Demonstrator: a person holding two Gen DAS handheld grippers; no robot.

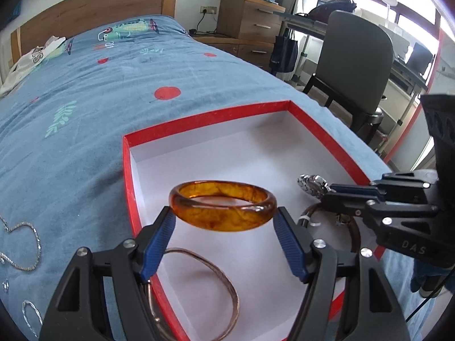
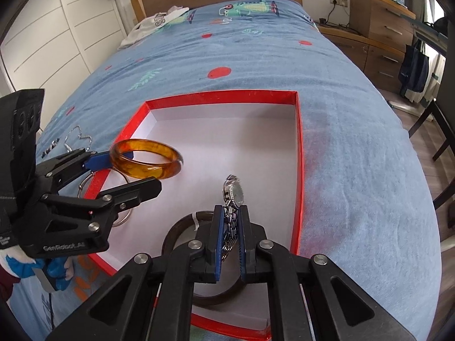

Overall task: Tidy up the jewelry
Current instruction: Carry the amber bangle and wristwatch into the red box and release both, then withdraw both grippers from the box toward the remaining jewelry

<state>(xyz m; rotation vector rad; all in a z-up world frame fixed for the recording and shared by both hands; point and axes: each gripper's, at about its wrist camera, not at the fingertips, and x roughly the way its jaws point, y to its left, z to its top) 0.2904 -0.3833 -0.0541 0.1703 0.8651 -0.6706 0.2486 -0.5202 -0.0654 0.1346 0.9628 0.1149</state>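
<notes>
Blue bedding (image 1: 85,119) spreads under our red-rimmed box (image 1: 199,119), set near the bed's edge. We tilt both grippers down over its white floor. Our left gripper (image 1: 223,218) clamps the amber bangle (image 1: 223,209) across its width, lifted clear of the floor. Our right gripper (image 2: 231,227) pinches the silver watch (image 2: 233,196) by its band. A thin metal bangle (image 1: 224,292) and a dark bangle (image 2: 176,230) lie partly hidden beneath the fingers. Silver chains (image 1: 25,244) on the bedding are cut off by the edge of the view.
</notes>
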